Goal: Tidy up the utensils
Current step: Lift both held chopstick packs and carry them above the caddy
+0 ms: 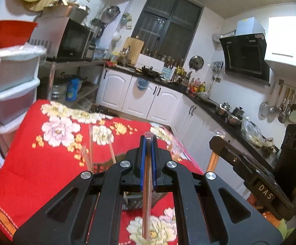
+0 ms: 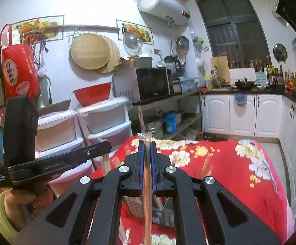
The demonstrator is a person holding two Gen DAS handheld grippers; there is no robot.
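Left wrist view, item one: your left claw [image 1: 148,140], jaws drawn together on a wrapped pair of chopsticks [image 1: 147,204] in a clear sleeve. The sleeve tip pokes out just past the blue pads [image 1: 142,163]; the sticks run back under the camera. Below lies the surface, covered by a red floral cloth [image 1: 52,143]. More wrapped chopsticks [image 1: 90,149] show blurred over the cloth to the left of the claw; you cannot tell whether they rest on it. A mesh utensil holder [image 1: 158,199] sits on the cloth directly beneath the claw, mostly hidden by its frame.

Right wrist view, item two: your right claw [image 2: 147,143], jaws likewise pressed onto a second wrapped pair of chopsticks [image 2: 147,194], crinkled sleeve end showing beyond the tips. The mesh utensil holder [image 2: 164,214] lies under this claw too, with a metal utensil inside, kind unclear. Your left hand [image 2: 21,202], in a yellow-green sleeve, grips the other tool's handle at the lower left.

Background, both views: stacked plastic drawers [image 2: 105,118], red bowl [image 2: 91,94] on top, microwave [image 2: 148,83], white cabinets [image 2: 241,114], wall water heater [image 2: 164,6], range hood [image 1: 245,55], hanging ladles [image 1: 282,106].
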